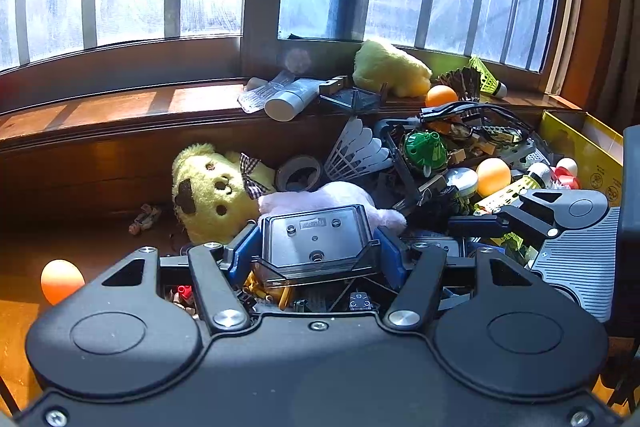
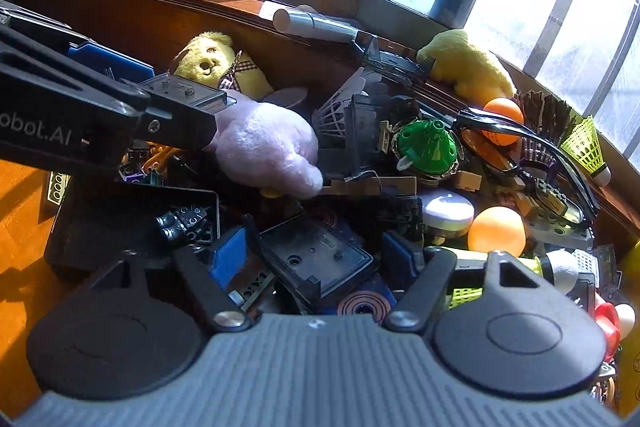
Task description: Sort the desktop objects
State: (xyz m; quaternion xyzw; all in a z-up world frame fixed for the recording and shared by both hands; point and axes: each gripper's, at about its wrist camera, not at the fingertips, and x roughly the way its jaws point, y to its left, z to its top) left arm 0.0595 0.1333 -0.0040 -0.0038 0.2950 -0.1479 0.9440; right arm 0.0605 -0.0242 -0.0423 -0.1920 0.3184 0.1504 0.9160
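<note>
Left wrist view: left tongs (image 1: 314, 245) are clamped on a dark case (image 1: 316, 227), with a blue pad on each side wall. The case sits dead centre and roughly level, lifted just over the pile. Pink plush (image 1: 320, 195) is right behind it at 12 o'clock, bear (image 1: 212, 187) at 10. Loose ball (image 1: 60, 281) on the counter (image 1: 16, 327) at 8. Yellow box (image 1: 580, 147) at 3, probably a bin, can't confirm.

Right wrist view: right tongs (image 2: 316, 263) are low over the pile and straddle a second case (image 2: 312, 255), which lies tilted, with its near corner down toward 6. The left pad looks against its wall. The right pad is so near that I can't tell whether it presses or there's a sliver of gap, so the grip is unconfirmed. Orange ball (image 2: 496, 231) at 3, green top (image 2: 428, 147) at 1. The left tongs cross the frame at 10 with their case.

My take on doing the step well:
- Square the right tongs to the tilted case's long walls before squeezing, or it will likely skid out.
- Seat both pads mid-wall, not on the rim.
- Lift straight up, because loose bricks and cable nearby may snag.
- Keep the left tongs parked. The two are close and could clash.
</note>
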